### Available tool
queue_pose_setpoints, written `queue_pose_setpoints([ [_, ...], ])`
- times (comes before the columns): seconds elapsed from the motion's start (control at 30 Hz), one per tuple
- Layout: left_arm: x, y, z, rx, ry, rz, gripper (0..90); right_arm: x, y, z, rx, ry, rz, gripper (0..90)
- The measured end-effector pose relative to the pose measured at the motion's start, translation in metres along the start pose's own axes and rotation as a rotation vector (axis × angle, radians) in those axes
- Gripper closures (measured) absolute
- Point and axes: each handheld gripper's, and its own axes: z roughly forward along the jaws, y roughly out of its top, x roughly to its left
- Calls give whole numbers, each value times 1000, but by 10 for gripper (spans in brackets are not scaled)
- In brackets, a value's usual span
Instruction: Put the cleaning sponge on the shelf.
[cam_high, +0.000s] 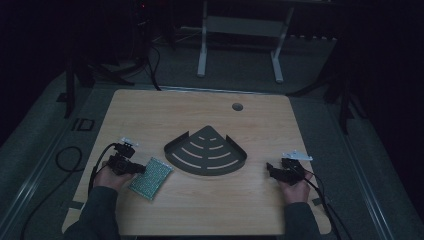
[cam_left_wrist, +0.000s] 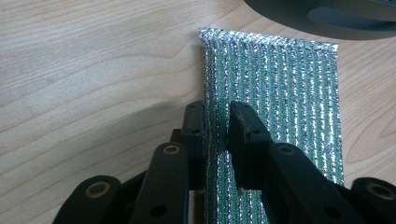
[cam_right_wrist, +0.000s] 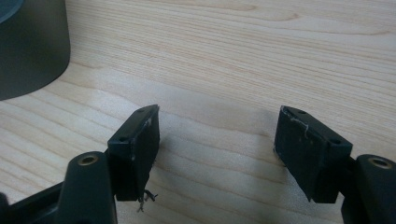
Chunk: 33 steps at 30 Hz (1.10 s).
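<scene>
Green-and-silver scouring pad (cam_left_wrist: 275, 102) is lying flat on the tabletop (cam_high: 200, 200), near the person's left edge, just beside the dark quarter-round slotted tray (cam_high: 206, 151) that is sitting mid-table. Pad is rectangular, woven, glittery metallic stripes running lengthwise, one short edge looking slightly crimped. In the high view it is sitting angled, one corner pointing toward the tray.

Left gripper (cam_left_wrist: 217, 123) is sitting over the pad's left long edge, jaws narrow with a small gap showing; the edge strip is running between them, but I can't tell if the pads are actually pressing on it. Left hand (cam_high: 111, 175) is resting on the tabletop.

Right gripper (cam_right_wrist: 217, 135) is holding nothing, jaws spread wide over bare wood, tray wall at the far left of its view. It is sitting well apart from the pad.
</scene>
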Motion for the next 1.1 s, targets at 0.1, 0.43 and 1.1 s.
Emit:
queue_pose_setpoints([
  [0.1, 0, 0, 1, 3, 0, 1, 763, 0, 0, 0, 0, 0, 0, 305],
  [0.43, -2, 12, 6, 95, 3, 32, 809, 0, 0, 0, 0, 1, 0, 305],
  [1.1, -12, 27, -12, 161, 11, 116, 900, 0, 0, 0, 0, 1, 0, 304],
])
